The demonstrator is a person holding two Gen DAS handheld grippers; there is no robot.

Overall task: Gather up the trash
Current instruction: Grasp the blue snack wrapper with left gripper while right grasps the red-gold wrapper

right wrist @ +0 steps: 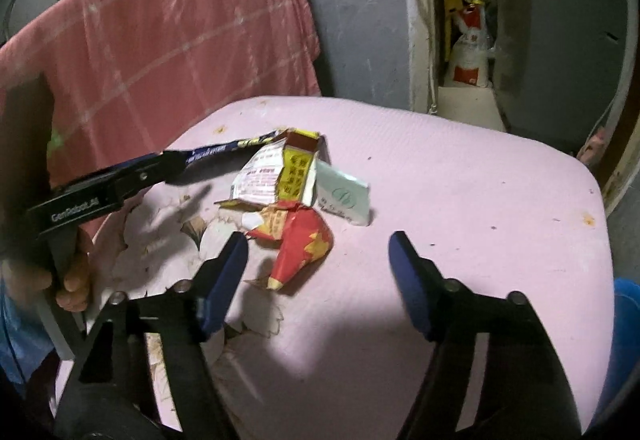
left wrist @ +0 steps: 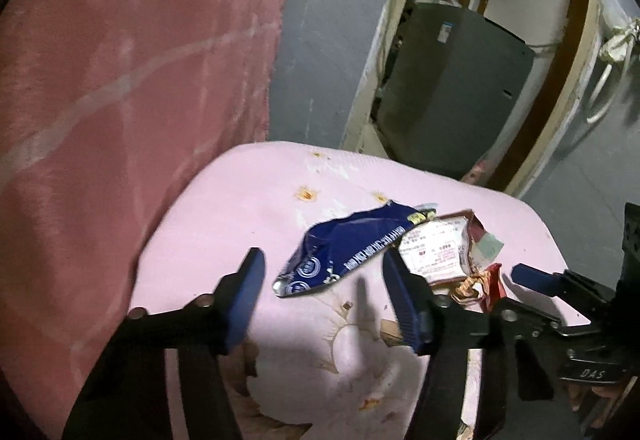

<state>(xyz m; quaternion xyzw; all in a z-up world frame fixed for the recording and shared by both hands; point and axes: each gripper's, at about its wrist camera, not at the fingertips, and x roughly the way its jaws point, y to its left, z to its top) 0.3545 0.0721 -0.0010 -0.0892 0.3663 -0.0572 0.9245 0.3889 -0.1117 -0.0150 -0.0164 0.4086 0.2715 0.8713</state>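
Observation:
Trash lies on a pink seat cushion [left wrist: 240, 200]. A crumpled dark blue wrapper [left wrist: 348, 252] sits just ahead of my left gripper [left wrist: 326, 276], whose jaws stand apart with the wrapper's near end between the tips, untouched. Right of it lies a torn white and yellow carton [left wrist: 436, 248]. In the right wrist view, a red and yellow wrapper [right wrist: 304, 244] lies between the tips of my right gripper [right wrist: 320, 252], close to the left finger; the pads do not press it. Behind it are the carton [right wrist: 276, 176] and a pale green card [right wrist: 344, 196].
A pink towel [right wrist: 180, 40] hangs over the chair back on the left. A grey panel [left wrist: 452, 80] leans in a doorway behind the cushion [right wrist: 460, 180]. One left-gripper finger [right wrist: 160, 166] reaches in from the left, held by a hand [right wrist: 72, 288].

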